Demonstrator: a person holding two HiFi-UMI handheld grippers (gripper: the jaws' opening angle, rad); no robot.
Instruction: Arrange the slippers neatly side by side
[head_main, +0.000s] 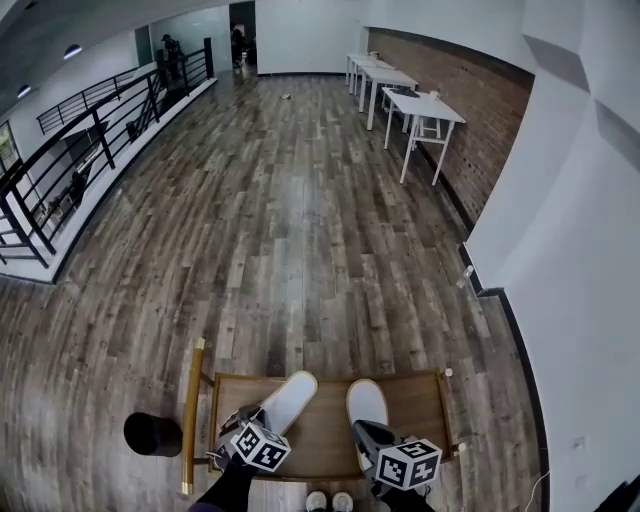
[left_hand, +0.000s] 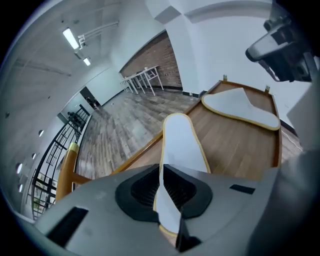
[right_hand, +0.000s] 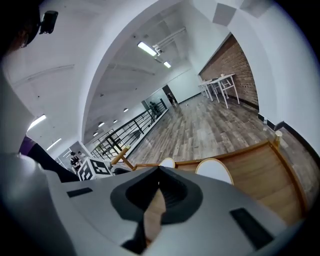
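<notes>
The left claw (left_hand: 164, 189) is clamped down thin on the heel end of the left slipper (left_hand: 182, 142). The white sole with its yellow piping is pinched edge-on between the pads, and from there the slipper runs straight out along the claw's own line over the desk (left_hand: 235, 150). The right claw (right_hand: 157, 192) is likewise closed to a sliver, with a narrow tan strip caught between its pads — I take that for the heel edge of the right slipper (right_hand: 214, 171), though little of it shows. That slipper's white toe appears beyond the claw, a little to its right. From the head view both slippers lie on the desk, heels by the near edge where the two claws sit and toes toward the far rim. What the coming move turns on is the two long axes. The right slipper points almost squarely at the desk's far rim. The left one slants, its toe leaning in toward the desk's middle and its heel out toward the left rim. The toes are therefore near each other but apart, and the heels are well apart. The left claw holds the crooked slipper, so the likely job is its own — swinging that heel in toward the desk's middle until the axes run parallel, just beside one another.
</notes>
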